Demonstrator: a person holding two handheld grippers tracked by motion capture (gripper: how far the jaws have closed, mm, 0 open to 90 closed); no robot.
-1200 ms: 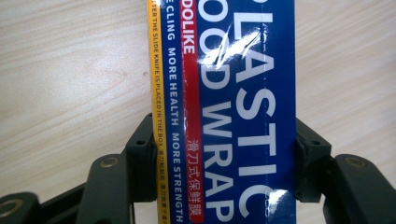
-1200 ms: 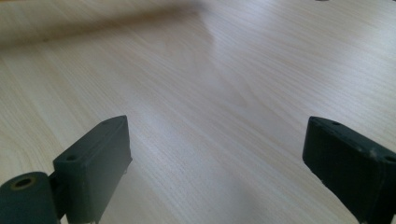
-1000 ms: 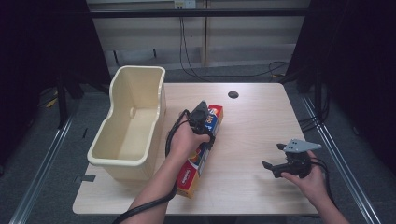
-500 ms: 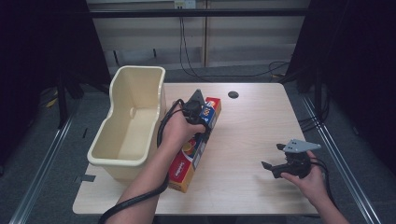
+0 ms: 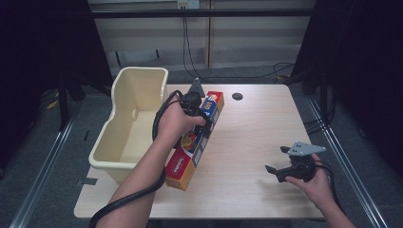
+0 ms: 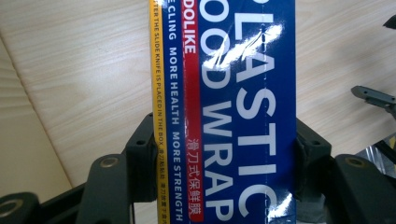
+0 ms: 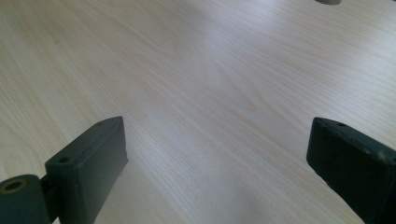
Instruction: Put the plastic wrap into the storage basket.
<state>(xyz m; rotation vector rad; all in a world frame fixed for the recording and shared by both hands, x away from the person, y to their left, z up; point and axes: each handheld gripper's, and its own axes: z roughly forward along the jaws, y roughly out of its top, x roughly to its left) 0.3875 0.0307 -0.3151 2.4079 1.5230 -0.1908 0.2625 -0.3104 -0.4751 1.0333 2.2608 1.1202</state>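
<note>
Blue plastic-wrap box (image 5: 196, 142) is sitting clamped in the left gripper (image 6: 219, 154), apparently bound for the cream bin (image 5: 130, 123) at nine o'clock, while the right gripper (image 5: 284, 164) is idling, fingers apart.

On the counter (image 5: 247, 137) a tub (image 5: 130, 121) sits along the left edge, a long box of wrap (image 5: 195, 142) lies just beside it to the right with the left tongs (image 5: 197, 107) around its far part, and the right tongs (image 5: 278, 164) rest well apart near the right front corner.
</note>
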